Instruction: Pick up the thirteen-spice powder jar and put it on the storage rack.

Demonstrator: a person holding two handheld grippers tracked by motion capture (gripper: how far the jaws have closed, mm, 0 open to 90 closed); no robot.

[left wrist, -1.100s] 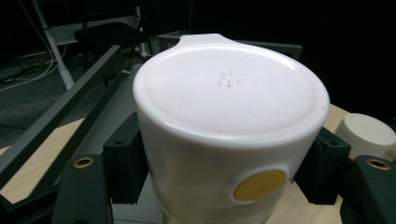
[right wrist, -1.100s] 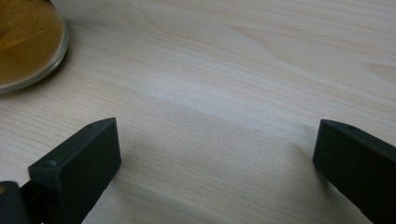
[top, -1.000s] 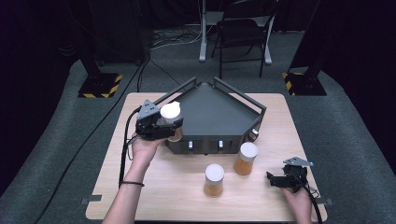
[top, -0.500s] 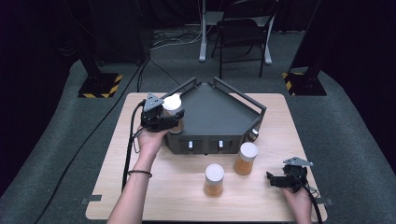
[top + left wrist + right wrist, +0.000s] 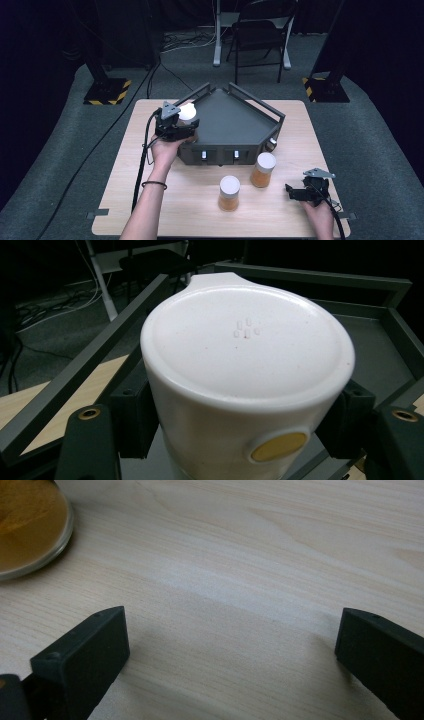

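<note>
Carried farther over the tray (image 5: 260, 116), left gripper (image 5: 181, 129) clamps the jar (image 5: 247, 370); right gripper (image 5: 232, 655) — jaws wide, empty.

High view: fixed overhead on the person's side, facing forward and down, far enough to take in the whole desk (image 5: 165, 200) and the floor beyond. Left gripper view: rides the left hand-held gripper (image 5: 176, 126), close on a white-lidded jar (image 5: 247, 375) over the dark tray (image 5: 235, 125), both shared with the high view. Right gripper view: very near the desk surface, angled down; it shares the desk's wood with the high view.
</note>
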